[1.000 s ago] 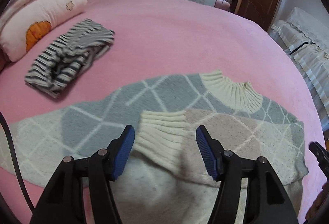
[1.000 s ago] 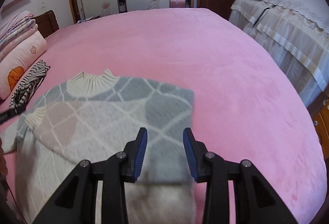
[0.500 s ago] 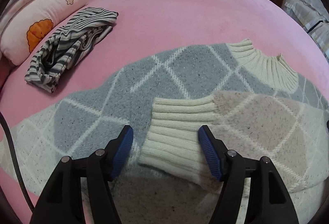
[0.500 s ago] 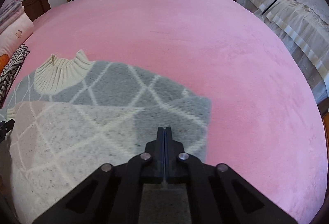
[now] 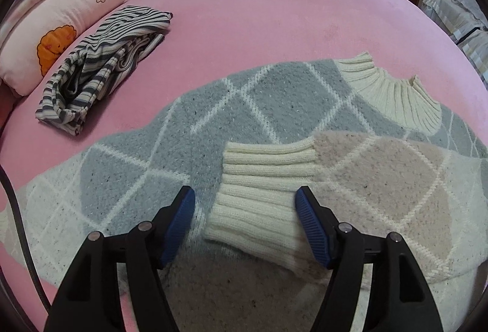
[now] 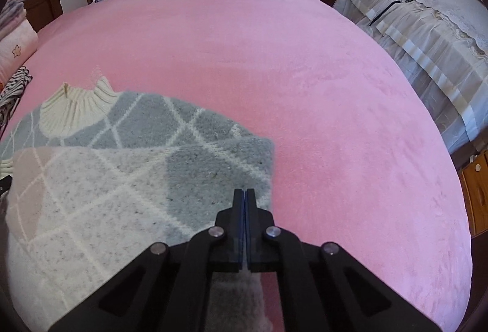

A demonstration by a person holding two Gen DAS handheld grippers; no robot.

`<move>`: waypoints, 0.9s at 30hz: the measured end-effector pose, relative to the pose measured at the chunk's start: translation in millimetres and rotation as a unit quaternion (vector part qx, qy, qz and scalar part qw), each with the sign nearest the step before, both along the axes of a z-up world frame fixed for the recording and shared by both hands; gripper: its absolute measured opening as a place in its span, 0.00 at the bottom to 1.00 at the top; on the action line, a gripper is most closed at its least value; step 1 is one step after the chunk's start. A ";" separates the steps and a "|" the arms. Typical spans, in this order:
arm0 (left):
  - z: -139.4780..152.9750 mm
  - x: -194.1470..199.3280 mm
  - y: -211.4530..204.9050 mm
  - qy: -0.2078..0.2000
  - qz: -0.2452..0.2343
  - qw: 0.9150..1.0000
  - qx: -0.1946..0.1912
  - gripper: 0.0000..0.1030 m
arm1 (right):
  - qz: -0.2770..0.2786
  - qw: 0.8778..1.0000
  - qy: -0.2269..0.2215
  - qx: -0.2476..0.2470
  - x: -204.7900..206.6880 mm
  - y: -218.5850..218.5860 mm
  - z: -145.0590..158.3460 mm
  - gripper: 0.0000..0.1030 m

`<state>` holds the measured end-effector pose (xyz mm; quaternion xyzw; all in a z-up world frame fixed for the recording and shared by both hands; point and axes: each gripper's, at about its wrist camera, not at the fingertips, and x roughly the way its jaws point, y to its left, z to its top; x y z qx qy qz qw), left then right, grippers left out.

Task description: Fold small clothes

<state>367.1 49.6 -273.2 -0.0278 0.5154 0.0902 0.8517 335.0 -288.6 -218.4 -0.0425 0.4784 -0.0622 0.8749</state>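
— Left wrist view: where's the grey-and-cream diamond-knit sweater (image 5: 274, 124)?
— On the pink bed (image 5: 274, 12); left gripper (image 5: 245, 222) wide astride its cream cuff (image 5: 262, 188).
— Right gripper (image 6: 245, 204)?
— Pinched closed on the sweater's edge.

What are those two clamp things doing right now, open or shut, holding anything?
Left gripper: open, straddling the cream ribbed cuff, gripping nothing.
Right gripper: shut over the sweater; whether it pinches the fabric cannot be told.
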 end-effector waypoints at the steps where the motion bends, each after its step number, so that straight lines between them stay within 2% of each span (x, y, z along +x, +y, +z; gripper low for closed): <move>1: 3.0 -1.2 -1.2 0.002 -0.003 1.000 0.000 0.69 | 0.002 1.000 -0.001 0.004 -4.1 5.2 2.1 0.02; 3: 9.4 -5.5 -3.1 0.000 -0.007 1.000 0.000 0.71 | 0.014 1.000 -0.002 0.018 -18.9 15.3 9.7 0.03; 5: 19.8 -13.3 -5.9 -0.011 -0.019 1.000 -0.019 0.73 | 0.030 0.999 -0.001 0.030 -34.3 27.4 14.1 0.04; 9: 50.4 -39.3 -16.2 -0.069 -0.049 0.994 -0.070 0.73 | 0.052 0.998 0.005 0.033 -61.1 51.7 14.3 0.07; 11: 69.9 -58.0 -27.7 -0.097 -0.083 0.988 -0.087 0.73 | 0.056 0.998 0.009 0.039 -73.0 58.2 15.2 0.07; 13: 86.1 -76.4 -40.4 -0.103 -0.110 0.984 -0.095 0.73 | 0.058 0.997 0.008 0.055 -84.2 59.6 19.7 0.07; 17: 112.2 -111.3 -55.9 -0.099 -0.128 0.981 -0.107 0.73 | 0.059 0.995 -0.007 0.080 -119.0 65.1 39.1 0.07; 20: 125.5 -136.2 -58.6 -0.090 -0.130 0.982 -0.103 0.73 | 0.049 0.995 -0.007 0.091 -144.8 71.3 52.9 0.09; 23: 137.6 -162.0 -48.9 -0.093 -0.125 0.985 -0.075 0.74 | 0.054 0.995 -0.013 0.083 -158.6 82.9 65.0 0.13; 27: 148.1 -188.8 -10.0 -0.111 -0.091 0.987 -0.066 0.82 | 0.077 0.993 -0.030 0.085 -168.3 107.7 84.9 0.13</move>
